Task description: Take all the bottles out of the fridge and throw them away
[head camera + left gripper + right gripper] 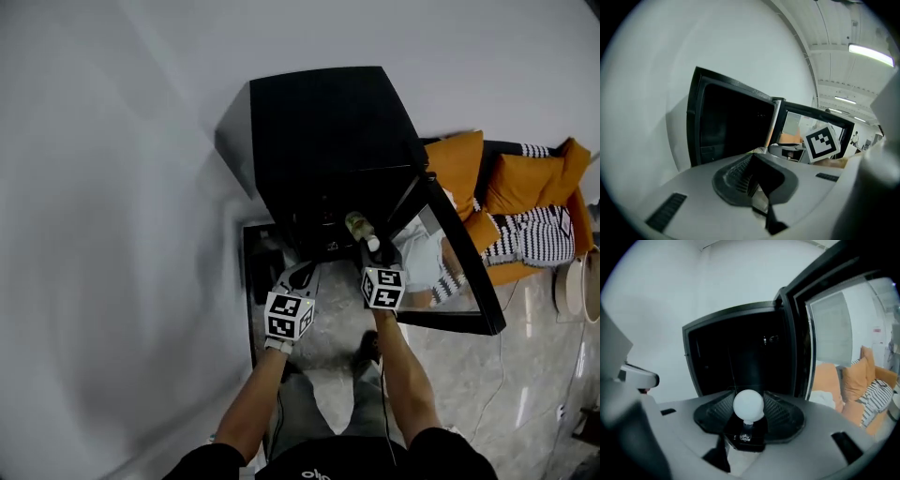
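Right hand-held gripper (pixel 749 417) clamps a white-capped bottle (pixel 748 403) for binning, open fridge (pixel 736 352) just ahead; left hand-held gripper (pixel 757 177) closed, empty.

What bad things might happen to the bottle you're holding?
1. The bottle might slip. The right gripper pinches it with its fingers near the white cap, so the body sticks out in front and could tip down.
2. The glass door of the fridge stands open close on the right. Swinging the bottle that way could knock it.
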